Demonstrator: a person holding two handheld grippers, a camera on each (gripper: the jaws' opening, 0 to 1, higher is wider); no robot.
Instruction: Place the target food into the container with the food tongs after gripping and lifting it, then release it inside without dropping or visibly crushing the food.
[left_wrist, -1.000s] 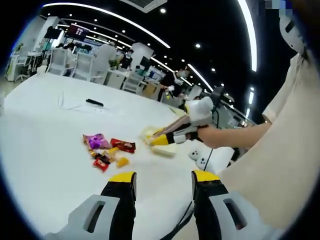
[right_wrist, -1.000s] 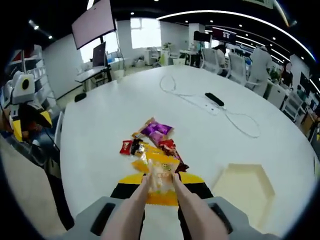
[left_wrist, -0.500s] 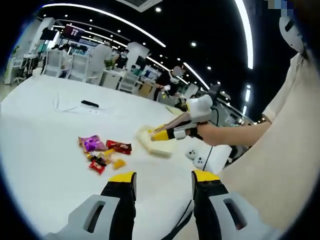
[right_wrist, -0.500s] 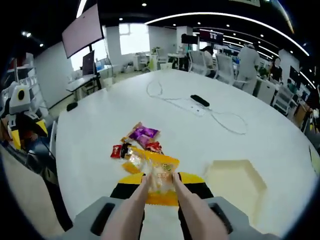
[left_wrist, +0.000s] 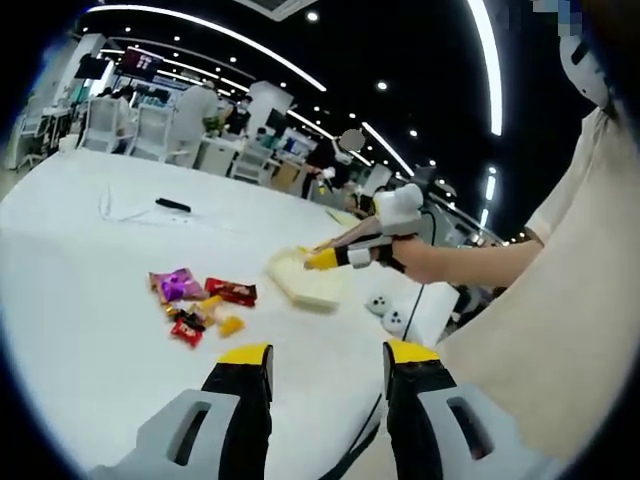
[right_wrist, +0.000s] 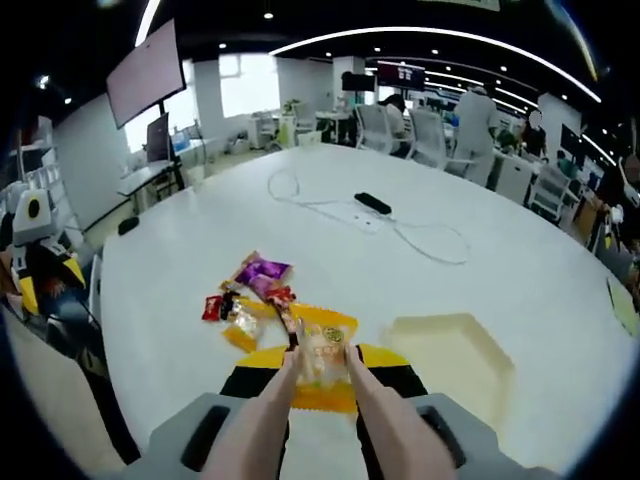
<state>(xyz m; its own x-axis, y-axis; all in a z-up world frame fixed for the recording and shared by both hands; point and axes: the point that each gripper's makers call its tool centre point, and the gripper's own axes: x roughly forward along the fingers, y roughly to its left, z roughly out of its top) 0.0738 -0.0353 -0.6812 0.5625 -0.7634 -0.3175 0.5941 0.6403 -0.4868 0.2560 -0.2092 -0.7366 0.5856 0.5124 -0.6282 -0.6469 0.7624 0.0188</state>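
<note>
Right tool (right_wrist: 320, 372) now nearer container (right_wrist: 452, 352), packet (right_wrist: 322, 352) contents unclear

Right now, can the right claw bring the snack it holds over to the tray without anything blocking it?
Probably yes. The right claw grips the tongs on the snack, and the tray lies open beside it on bare table; the other snacks lie on the opposite side.

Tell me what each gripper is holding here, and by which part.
The right gripper clamps food tongs, whose tips pinch a yellow snack packet by its sides. The left gripper is open, holding nothing.
</note>
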